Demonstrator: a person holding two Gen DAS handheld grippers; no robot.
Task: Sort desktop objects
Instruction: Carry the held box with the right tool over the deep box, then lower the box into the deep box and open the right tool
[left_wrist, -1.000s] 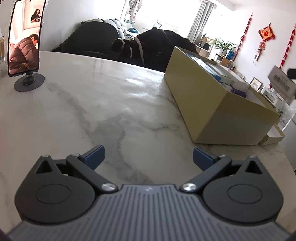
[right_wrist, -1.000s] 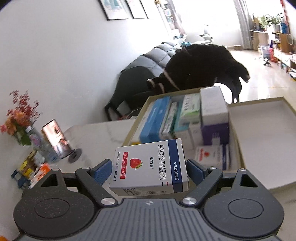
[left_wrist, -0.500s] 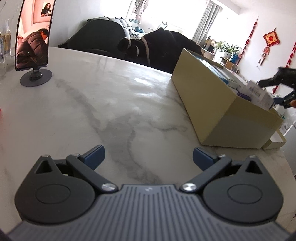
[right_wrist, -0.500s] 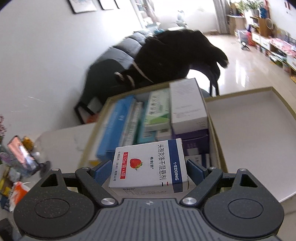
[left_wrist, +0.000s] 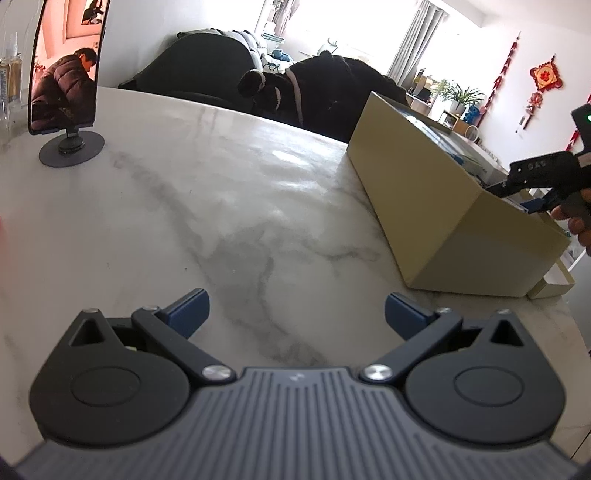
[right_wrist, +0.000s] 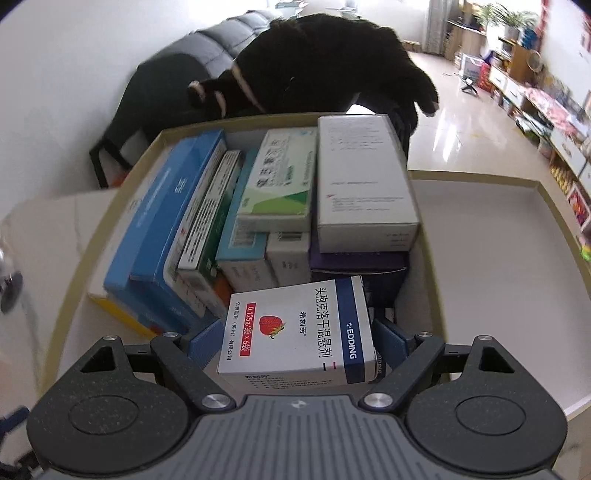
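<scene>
My right gripper (right_wrist: 295, 343) is shut on a white medicine box with a strawberry picture (right_wrist: 295, 328) and holds it low over the near end of the tan cardboard box (right_wrist: 110, 206). Several medicine boxes fill that box, among them a blue one (right_wrist: 166, 221), a green-white one (right_wrist: 280, 181) and a grey one (right_wrist: 362, 181). In the left wrist view the tan box (left_wrist: 424, 199) stands at the right of the marble table (left_wrist: 184, 206), with the right gripper (left_wrist: 532, 188) reaching into it. My left gripper (left_wrist: 295, 314) is open and empty above the table.
The box lid (right_wrist: 491, 266) lies open to the right of the tan box. A phone on a round stand (left_wrist: 66, 74) stands at the table's far left. A chair draped with a black coat (left_wrist: 325, 88) is behind the table.
My right gripper has carried the strawberry box forward and down over the tan box. The left gripper has shifted slightly; its jaws stay open.
</scene>
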